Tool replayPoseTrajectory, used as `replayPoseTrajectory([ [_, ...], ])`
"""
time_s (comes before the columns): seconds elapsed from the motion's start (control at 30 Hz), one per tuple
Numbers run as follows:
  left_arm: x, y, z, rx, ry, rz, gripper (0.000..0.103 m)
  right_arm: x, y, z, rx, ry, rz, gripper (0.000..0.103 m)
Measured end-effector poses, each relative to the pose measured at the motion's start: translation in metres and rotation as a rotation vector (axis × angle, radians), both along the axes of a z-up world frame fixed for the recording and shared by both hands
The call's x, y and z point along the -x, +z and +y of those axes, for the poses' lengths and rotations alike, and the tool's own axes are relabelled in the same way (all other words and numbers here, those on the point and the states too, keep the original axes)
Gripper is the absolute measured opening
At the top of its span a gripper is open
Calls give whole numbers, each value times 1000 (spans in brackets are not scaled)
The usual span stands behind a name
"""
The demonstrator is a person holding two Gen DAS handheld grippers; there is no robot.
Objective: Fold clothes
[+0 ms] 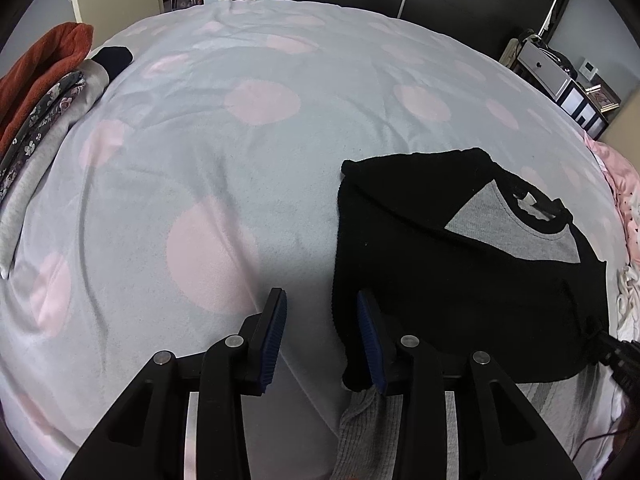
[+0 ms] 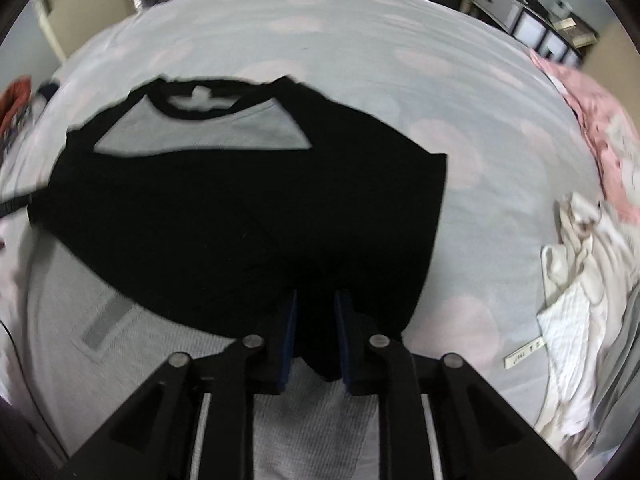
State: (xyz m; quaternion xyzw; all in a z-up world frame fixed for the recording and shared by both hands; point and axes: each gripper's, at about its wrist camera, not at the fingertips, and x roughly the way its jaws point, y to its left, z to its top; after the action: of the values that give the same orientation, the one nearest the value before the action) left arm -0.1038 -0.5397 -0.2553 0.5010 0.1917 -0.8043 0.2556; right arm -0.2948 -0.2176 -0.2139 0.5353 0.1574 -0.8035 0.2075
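Black sleeve [image 2: 320,344] sits pinched in my right gripper [image 2: 316,336], left gripper [image 1: 322,336] wide; tugging could bunch the shirt [image 2: 240,200].

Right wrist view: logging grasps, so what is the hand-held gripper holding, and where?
Seemingly the black-and-grey raglan shirt, by black fabric at its near edge; motion blur hides whether the right hand-held gripper pinches it.
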Motion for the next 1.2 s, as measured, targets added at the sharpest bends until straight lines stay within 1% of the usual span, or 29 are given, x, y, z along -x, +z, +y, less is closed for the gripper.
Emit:
replayPoseTrajectory([
  [0.13, -2, 1, 1, -3, 0, 1, 39, -4, -2, -5, -30, 13, 8, 4],
  [0.2, -2, 1, 1, -7, 1, 2, 39, 13, 7, 8, -60, -54, 37, 4],
  [0.3, -2, 2, 0, -11, 3, 2, 39, 35, 12, 25, -77, -142, 33, 5],
  [0.33, -2, 2, 0, -12, 2, 2, 39, 37, 14, 29, -50, -150, 16, 5],
  [0.37, -1, 2, 0, -14, 2, 2, 39, 39, 16, 33, -22, -158, -1, 8],
  [0.4, -1, 2, 0, -17, 2, 2, 39, 40, 18, 35, 7, -159, -19, 9],
  [0.43, -2, 2, -1, -18, -1, 2, 39, 37, 20, 35, 42, -136, -40, 10],
  [0.47, -2, 2, -1, -18, 0, 2, 39, 33, 21, 33, 70, -111, -53, 16],
  [0.5, -2, 1, -1, -17, 0, 2, 39, 27, 22, 26, 77, -76, -44, 22],
  [0.53, -3, 2, -1, -15, -1, 1, 39, 21, 22, 20, 84, -41, -35, 24],
  [0.57, -3, 2, 0, -12, -4, 0, 39, 15, 22, 12, 81, -8, -24, 26],
  [0.6, -4, 2, -1, -11, -6, 0, 39, 9, 16, -3, 44, 16, -12, 26],
  [0.63, -5, 2, -1, -11, -8, 1, 39, 6, 10, -10, 16, 25, -20, 26],
  [0.73, -6, 2, -4, -20, -11, 6, 39, -2, -8, -16, 10, 33, -97, 26],
  [0.77, -6, 2, -4, -23, -10, 7, 39, -4, -12, -18, 7, 37, -106, 26],
  [0.83, -6, 2, -5, -27, -9, 8, 39, -6, -17, -20, 2, 41, -117, 25],
  [0.87, -6, 1, -5, -25, -11, 8, 39, -4, -14, -18, 1, 32, -104, 23],
  [0.9, -6, 1, -5, -24, -12, 9, 39, -2, -10, -16, -1, 23, -91, 13],
  [0.93, -6, 1, -5, -23, -14, 9, 39, -1, -6, -15, -3, 15, -78, 9],
  [1.0, -5, 0, -6, -25, -15, 11, 39, 3, 1, -11, -6, -3, -51, 7],
  [1.13, -5, 0, -7, -31, -19, 11, 40, 11, 16, -4, -13, -38, 2, 6],
  [1.2, -4, 0, -7, -32, -28, 7, 40, 20, 17, 2, -49, -75, 18, 6],
])
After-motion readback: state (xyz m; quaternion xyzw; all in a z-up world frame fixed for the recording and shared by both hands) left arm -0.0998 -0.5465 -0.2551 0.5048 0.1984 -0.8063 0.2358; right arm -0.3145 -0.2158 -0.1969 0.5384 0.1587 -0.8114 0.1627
